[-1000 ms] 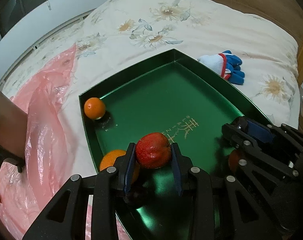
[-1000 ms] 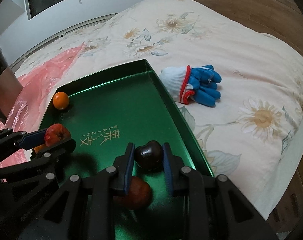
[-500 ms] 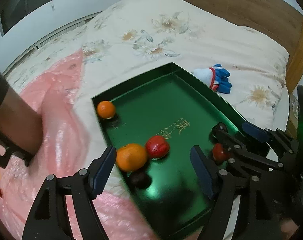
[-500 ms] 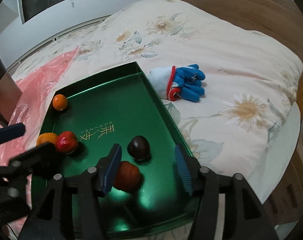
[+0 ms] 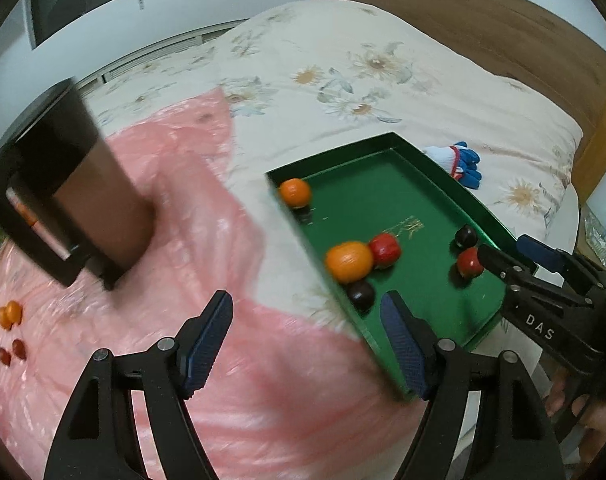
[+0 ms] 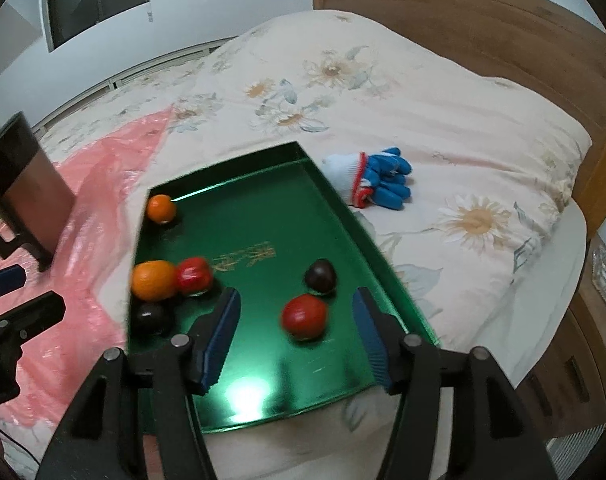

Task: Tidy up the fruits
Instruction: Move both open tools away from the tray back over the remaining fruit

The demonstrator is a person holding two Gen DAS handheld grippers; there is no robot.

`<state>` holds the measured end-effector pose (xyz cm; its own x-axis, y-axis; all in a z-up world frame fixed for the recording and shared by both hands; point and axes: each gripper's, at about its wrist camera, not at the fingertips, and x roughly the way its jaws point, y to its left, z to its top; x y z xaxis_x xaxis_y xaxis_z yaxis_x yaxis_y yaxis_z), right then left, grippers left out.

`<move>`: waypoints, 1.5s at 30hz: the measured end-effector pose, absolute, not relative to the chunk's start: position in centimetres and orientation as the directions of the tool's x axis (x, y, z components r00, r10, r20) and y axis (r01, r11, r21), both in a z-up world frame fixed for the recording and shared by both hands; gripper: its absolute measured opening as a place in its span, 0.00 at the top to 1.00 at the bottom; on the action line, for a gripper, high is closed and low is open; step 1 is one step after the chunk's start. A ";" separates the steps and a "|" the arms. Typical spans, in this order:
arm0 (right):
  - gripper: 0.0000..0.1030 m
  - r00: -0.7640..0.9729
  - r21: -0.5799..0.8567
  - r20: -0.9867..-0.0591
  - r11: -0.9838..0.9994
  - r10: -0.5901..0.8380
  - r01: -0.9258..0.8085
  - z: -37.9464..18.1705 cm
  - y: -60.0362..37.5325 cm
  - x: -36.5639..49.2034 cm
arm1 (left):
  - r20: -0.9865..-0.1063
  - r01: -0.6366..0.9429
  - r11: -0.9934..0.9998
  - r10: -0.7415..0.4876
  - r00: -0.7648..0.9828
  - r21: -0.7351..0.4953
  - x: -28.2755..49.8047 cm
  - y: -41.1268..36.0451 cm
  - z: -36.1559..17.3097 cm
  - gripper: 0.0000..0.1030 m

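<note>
Over the pink plastic sheet (image 5: 231,360), left wrist view: your left gripper (image 5: 307,344) is spread, nothing between its pads, its right pad just over the near rim of the green tray (image 5: 423,184). Six fruits lie in the tray: a small orange (image 5: 295,192) in the far corner; a large orange (image 5: 349,261) touching a red fruit (image 5: 385,250); a dark fruit (image 5: 361,295) just below them; another dark fruit (image 5: 465,236) and another red fruit (image 5: 470,262) near the right wall. More loose fruits (image 5: 9,314) remain on the sheet at far left, beyond a dark box (image 5: 63,188). Risk: a careless sweep toward them could strike that box.

Right wrist view: your right gripper (image 6: 297,336) has empty jaws that are opening, with the nearer red fruit (image 6: 304,317) lying free ahead of them. A glove (image 6: 375,178) rests beside the tray. Risk: the tray sits on soft bedding; leaning on its rim would probably tip it and roll the round fruits together.
</note>
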<state>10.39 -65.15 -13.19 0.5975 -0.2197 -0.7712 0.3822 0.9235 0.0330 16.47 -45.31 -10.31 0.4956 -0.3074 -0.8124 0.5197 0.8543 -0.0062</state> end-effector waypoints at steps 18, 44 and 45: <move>0.00 0.707 0.104 -0.706 0.981 -0.043 0.164 -7.3 -44.8 8.1 | -0.779 0.306 0.952 -0.214 0.590 -0.029 12.2 -18.5 -5.6 0.20; 0.00 0.692 0.061 -0.683 0.962 0.235 -0.266 -7.0 -18.3 11.6 | -0.760 -0.106 0.986 -0.030 0.649 -0.130 9.8 6.6 -6.6 0.09; 0.00 0.693 0.054 -0.682 0.961 0.233 -0.270 -7.1 -18.0 11.6 | -0.762 -0.108 0.985 -0.032 0.647 -0.133 9.9 6.8 -6.7 0.09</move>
